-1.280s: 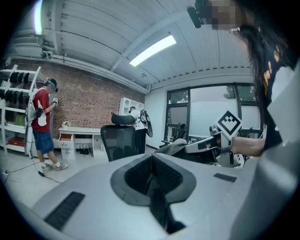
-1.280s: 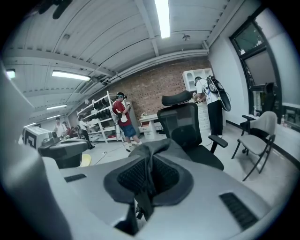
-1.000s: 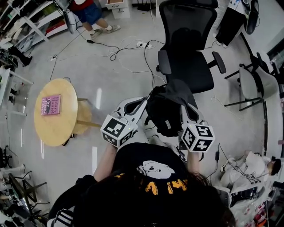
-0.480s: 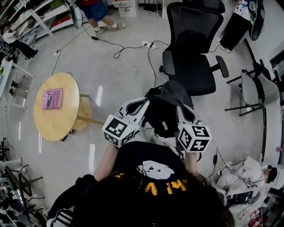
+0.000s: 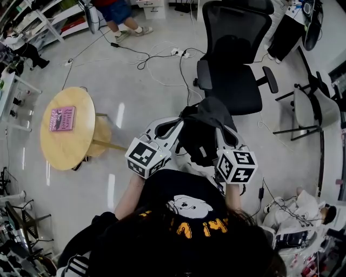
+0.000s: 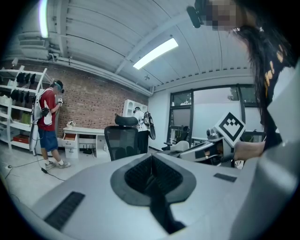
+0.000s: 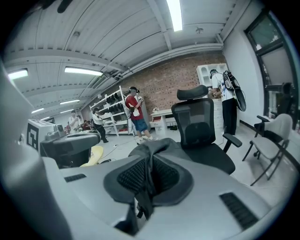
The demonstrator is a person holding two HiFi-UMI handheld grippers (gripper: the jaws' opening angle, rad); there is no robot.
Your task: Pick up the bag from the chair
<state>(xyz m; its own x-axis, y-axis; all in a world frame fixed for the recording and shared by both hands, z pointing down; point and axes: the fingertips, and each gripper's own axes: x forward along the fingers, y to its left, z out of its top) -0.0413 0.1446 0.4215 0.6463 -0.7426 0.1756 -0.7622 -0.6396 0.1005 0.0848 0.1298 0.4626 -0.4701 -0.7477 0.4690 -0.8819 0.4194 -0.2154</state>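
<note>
A dark bag [image 5: 201, 134] hangs in front of me between both grippers, lifted off the black office chair [image 5: 233, 70], whose seat is bare. In the head view my left gripper [image 5: 180, 120] holds the bag's left side and my right gripper [image 5: 221, 126] its right side. In the left gripper view the left gripper [image 6: 151, 161] is shut, with a black strap [image 6: 159, 206] of the bag hanging from between its pads. The right gripper [image 7: 151, 161] is shut on dark bag fabric [image 7: 152, 146] in the right gripper view, with the chair [image 7: 201, 126] beyond it.
A round wooden table [image 5: 75, 146] with a pink book [image 5: 61, 118] stands to my left. Cables [image 5: 157, 57] trail over the floor near the chair. A second chair [image 5: 313, 103] stands at the right. A person [image 5: 116, 13] stands at the far side by shelves.
Both grippers keep their hold on the bag and stay almost still. The head view has shifted slightly, so the chair sits a little higher in the frame.
</note>
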